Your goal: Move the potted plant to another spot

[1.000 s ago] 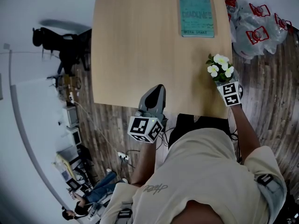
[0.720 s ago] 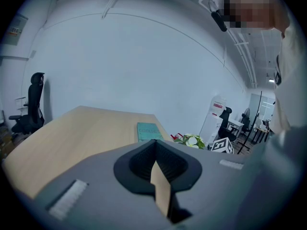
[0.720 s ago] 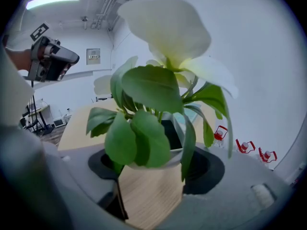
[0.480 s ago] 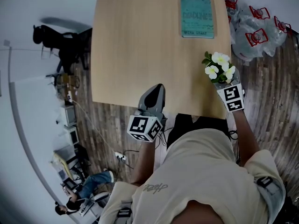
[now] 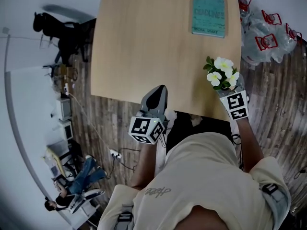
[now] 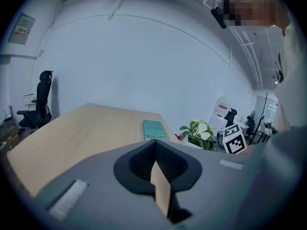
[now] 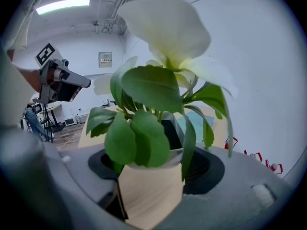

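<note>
The potted plant [image 5: 220, 73] is gripped by its pot in the right tongs [image 5: 226, 89] and held at the near right corner of the worktop [image 5: 144, 42], well apart from the teal book [image 5: 208, 16] lying near the far edge. The left tongs [image 5: 159, 91] are clenched with nothing in them, parked over the worktop's near edge, apart from the plant.
</note>
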Tool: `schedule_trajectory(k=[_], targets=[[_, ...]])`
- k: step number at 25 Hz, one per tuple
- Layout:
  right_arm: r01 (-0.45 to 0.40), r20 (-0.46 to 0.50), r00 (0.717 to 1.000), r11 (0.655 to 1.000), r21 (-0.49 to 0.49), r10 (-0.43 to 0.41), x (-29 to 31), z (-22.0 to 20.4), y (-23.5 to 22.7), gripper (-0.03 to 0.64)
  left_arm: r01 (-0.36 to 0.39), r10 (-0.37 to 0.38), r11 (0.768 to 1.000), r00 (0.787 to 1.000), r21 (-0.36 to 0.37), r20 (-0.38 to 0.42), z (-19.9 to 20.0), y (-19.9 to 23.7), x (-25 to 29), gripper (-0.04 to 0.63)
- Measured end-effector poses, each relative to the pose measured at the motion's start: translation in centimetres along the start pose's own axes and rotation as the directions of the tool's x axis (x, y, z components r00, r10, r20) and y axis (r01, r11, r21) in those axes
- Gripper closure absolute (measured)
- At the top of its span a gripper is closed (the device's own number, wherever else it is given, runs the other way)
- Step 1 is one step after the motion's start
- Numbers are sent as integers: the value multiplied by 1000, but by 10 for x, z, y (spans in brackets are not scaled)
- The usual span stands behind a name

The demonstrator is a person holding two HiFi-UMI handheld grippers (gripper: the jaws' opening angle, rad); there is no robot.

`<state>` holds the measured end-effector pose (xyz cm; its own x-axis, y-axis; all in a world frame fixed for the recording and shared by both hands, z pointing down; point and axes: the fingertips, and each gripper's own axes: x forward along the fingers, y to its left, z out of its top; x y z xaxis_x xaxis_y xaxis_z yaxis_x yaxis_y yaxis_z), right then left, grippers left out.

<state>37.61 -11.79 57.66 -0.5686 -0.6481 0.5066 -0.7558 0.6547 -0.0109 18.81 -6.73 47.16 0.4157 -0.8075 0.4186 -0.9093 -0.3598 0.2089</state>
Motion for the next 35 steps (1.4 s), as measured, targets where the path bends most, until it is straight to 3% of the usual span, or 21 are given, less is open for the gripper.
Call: schedule_trajectory(k=[10, 15, 20, 27, 35], targets=[[1, -3, 1000, 1000, -19, -1, 9, 23, 56, 284, 16, -12, 998, 996, -53, 85, -3, 44, -33, 578], [32, -8, 999, 998, -46, -33, 11, 31, 88, 284, -22, 21, 1000, 997, 10, 79, -21, 79, -66, 578], [83, -20, 996, 995, -50, -84, 10, 39, 125, 284, 17, -15, 999, 998, -37, 68, -32, 118, -96, 578], [149, 17, 989, 988, -34, -149, 16, 61, 176, 282, 27, -27, 1000, 994, -3, 104, -26, 168, -137, 578], [154, 23, 988, 986, -64, -153, 29, 69, 224, 282, 17, -16, 1000, 990, -12, 138, -43, 203, -178, 578]])
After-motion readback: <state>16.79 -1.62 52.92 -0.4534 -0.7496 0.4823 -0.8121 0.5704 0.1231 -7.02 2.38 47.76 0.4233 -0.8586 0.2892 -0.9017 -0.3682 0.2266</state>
